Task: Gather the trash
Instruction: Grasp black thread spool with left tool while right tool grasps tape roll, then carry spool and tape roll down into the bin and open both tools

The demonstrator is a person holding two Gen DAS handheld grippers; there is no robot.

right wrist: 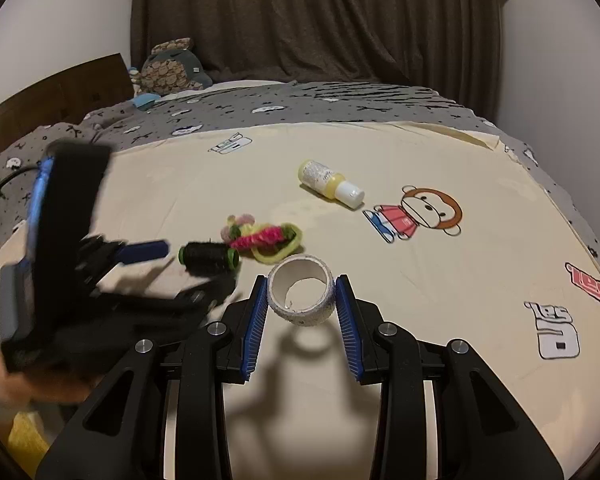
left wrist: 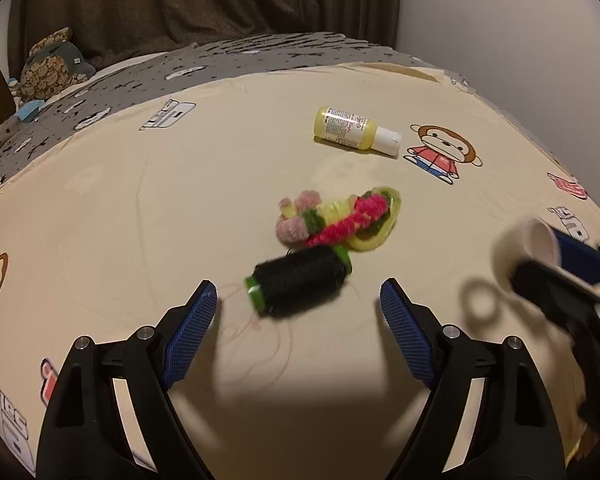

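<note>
A spool of black thread with green ends [left wrist: 298, 286] lies on the cream sheet [left wrist: 140, 220], just ahead of my left gripper [left wrist: 297, 286]. That gripper is open and its blue pads stand wide on either side of the spool without touching it. Behind the spool is a tangle of pink, yellow and green yarn [left wrist: 340, 220]. A yellow bottle with a white cap [left wrist: 356, 130] lies farther back. My right gripper [right wrist: 302, 280] is shut on a pale cardboard tape ring [right wrist: 300, 312] and holds it above the sheet. The ring [left wrist: 540, 240] also shows at the right of the left wrist view.
A grey patterned blanket [right wrist: 300, 108] covers the far part of the bed. A plush toy [right wrist: 172, 68] lies by the wooden headboard [right wrist: 60, 92]. A dark curtain [right wrist: 320, 20] hangs behind, and a wall [right wrist: 560, 80] stands on the right. A monkey print [right wrist: 420, 212] marks the sheet.
</note>
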